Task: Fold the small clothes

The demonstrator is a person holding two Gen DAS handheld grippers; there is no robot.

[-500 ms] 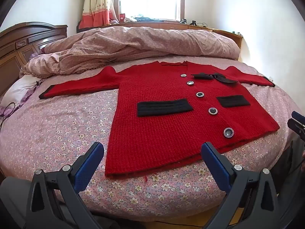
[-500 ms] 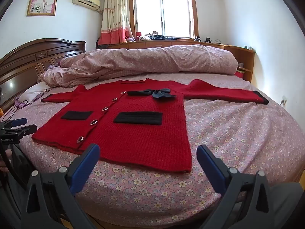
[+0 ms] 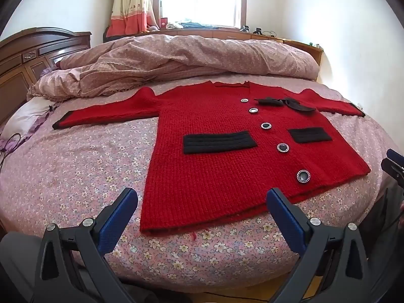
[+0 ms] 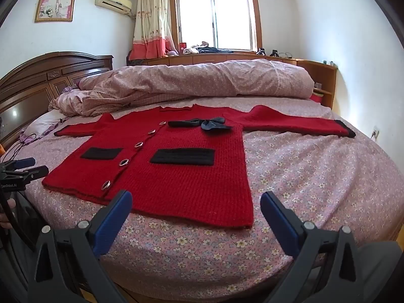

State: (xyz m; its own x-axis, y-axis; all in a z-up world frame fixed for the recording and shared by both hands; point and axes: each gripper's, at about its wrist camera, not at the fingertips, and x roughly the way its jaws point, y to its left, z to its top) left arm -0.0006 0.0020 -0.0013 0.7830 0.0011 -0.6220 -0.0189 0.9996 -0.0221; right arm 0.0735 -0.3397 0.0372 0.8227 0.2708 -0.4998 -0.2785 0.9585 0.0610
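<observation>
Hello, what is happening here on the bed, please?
A person holds a gripper in each hand and is about to fold a red cardigan that lies flat, buttoned, with both sleeves spread out on the bed. The left gripper and the right gripper are both open and empty, above the near edge of the bed, just short of the hem. No fold is made yet. A rolled duvet lies behind the cardigan.

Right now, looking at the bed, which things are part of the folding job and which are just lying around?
Part of the job:
- red cardigan, spread flat
- left gripper, open
- right gripper, open
- bed sheet as the folding surface

Just lying about:
- rolled duvet
- pillow
- cable beside the pillow
- clutter on the windowsill
</observation>
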